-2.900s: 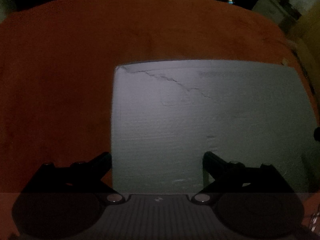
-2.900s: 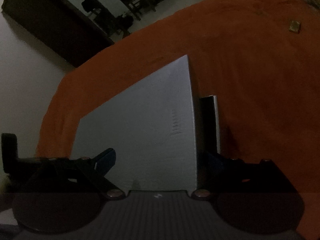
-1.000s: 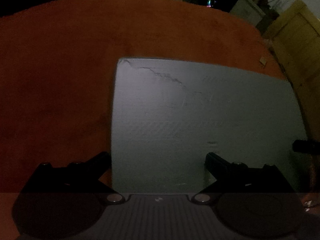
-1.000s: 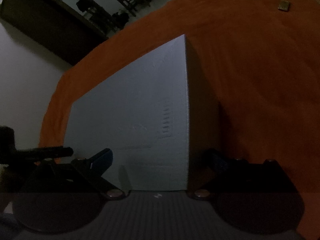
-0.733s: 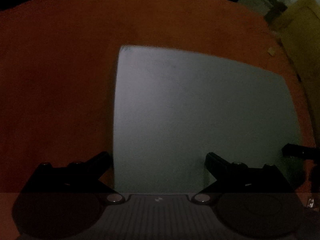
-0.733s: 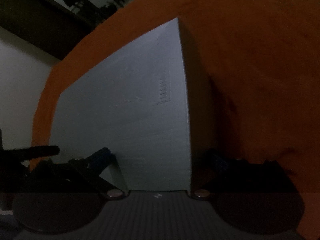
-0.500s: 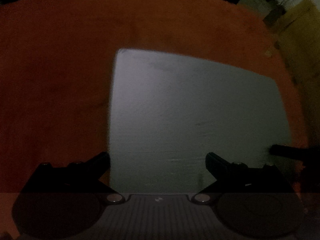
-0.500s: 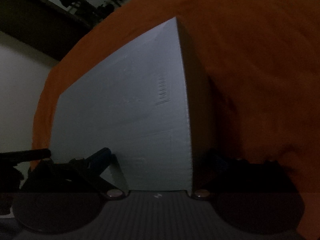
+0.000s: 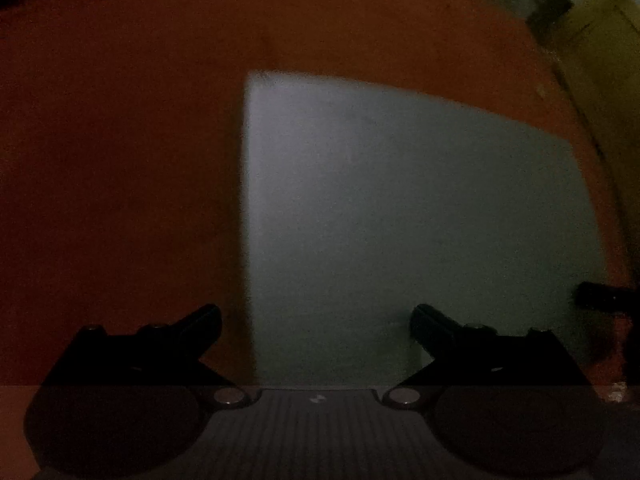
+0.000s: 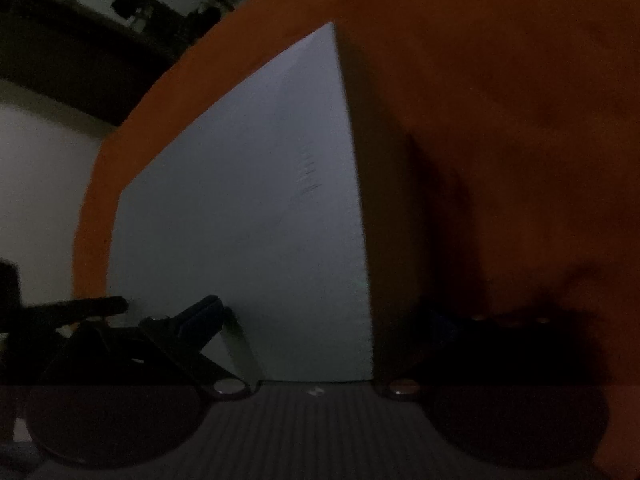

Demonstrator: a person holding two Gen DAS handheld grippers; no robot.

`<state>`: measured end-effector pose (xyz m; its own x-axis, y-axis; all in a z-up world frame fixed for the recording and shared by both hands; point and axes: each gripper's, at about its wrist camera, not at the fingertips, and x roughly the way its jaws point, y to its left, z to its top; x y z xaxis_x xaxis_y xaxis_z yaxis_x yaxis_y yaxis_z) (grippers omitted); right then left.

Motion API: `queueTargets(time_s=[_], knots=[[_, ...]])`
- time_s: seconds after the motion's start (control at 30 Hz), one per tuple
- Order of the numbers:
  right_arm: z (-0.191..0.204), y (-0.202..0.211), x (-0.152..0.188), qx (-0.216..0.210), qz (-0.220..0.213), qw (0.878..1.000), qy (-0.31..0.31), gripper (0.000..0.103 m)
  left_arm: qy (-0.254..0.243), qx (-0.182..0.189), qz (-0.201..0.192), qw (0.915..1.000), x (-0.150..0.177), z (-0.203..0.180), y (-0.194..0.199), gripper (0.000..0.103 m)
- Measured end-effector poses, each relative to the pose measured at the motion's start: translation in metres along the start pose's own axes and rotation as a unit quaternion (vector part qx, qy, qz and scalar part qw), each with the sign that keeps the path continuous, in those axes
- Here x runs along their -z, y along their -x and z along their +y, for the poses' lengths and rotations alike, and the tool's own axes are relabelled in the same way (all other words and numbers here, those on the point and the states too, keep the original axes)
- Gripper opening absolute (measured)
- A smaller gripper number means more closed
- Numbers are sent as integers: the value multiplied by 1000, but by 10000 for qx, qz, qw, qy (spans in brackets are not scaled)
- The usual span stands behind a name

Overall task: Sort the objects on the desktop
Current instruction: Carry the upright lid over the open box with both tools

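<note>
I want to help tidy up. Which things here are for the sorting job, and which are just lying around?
For the job:
- white foam board
- left gripper, open
- right gripper, open

Just there:
- orange cloth under the board
- dark furniture in the background

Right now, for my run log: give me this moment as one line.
scene: white foam board on orange cloth | left gripper: open, straddling board edge | right gripper: open, straddling opposite edge | lighting: dim
</note>
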<state>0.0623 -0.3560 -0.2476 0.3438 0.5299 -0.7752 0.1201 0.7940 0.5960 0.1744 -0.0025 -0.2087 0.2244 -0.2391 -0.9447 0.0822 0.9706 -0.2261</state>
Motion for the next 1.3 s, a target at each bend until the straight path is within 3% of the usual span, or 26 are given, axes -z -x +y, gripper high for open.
queueTargets(time_s=[0.07,0.2,0.33,0.37,0.43,0.5,0.53,0.57,0.63,0.7,0.87,0.93,1.0,1.03,1.1,1.3], knots=[[4,-1,-2,83,12,10000,19,103,398,134,-105,9991,1,3,-5,103],[7,2,-9,50,98,9999,5,103,56,-4,11,10000,1,-11,7,102],[11,3,-12,87,81,9999,22,103,36,128,88,9999,4,-6,28,102],[14,4,-13,117,60,9999,40,103,54,219,79,9997,5,-3,34,102],[19,8,-14,56,12,10000,32,103,78,1183,134,9929,4,-3,40,98],[22,15,-15,-64,-95,9999,-34,103,23,1252,25,9921,6,-19,49,91],[24,18,-17,-32,-137,9999,-12,103,-128,1155,-107,9932,7,-25,53,99],[25,18,-17,-33,-159,9999,15,103,-512,807,-384,9947,9,-29,57,103],[26,19,-16,-35,-204,9998,70,103,-975,107,-782,9921,10,-26,61,102],[25,19,-18,-80,-208,9997,44,103,-801,-172,-900,9926,9,-4,60,102],[15,20,-26,-200,-95,9998,-17,103,509,393,-552,9964,20,88,12,102],[12,21,-27,-165,-49,9998,76,103,1010,1224,-350,9867,33,110,-7,102],[9,20,-21,-116,-38,9999,117,103,1421,2032,-159,9686,45,125,-24,102],[10,21,-21,-97,-47,9999,105,103,1479,2146,-205,9652,50,124,-29,103],[10,24,-21,-59,-65,9999,80,103,1480,2017,-435,9672,56,120,-26,103],[12,33,-17,-130,-118,9998,-59,103,1315,2060,-250,9693,59,119,-5,102]])
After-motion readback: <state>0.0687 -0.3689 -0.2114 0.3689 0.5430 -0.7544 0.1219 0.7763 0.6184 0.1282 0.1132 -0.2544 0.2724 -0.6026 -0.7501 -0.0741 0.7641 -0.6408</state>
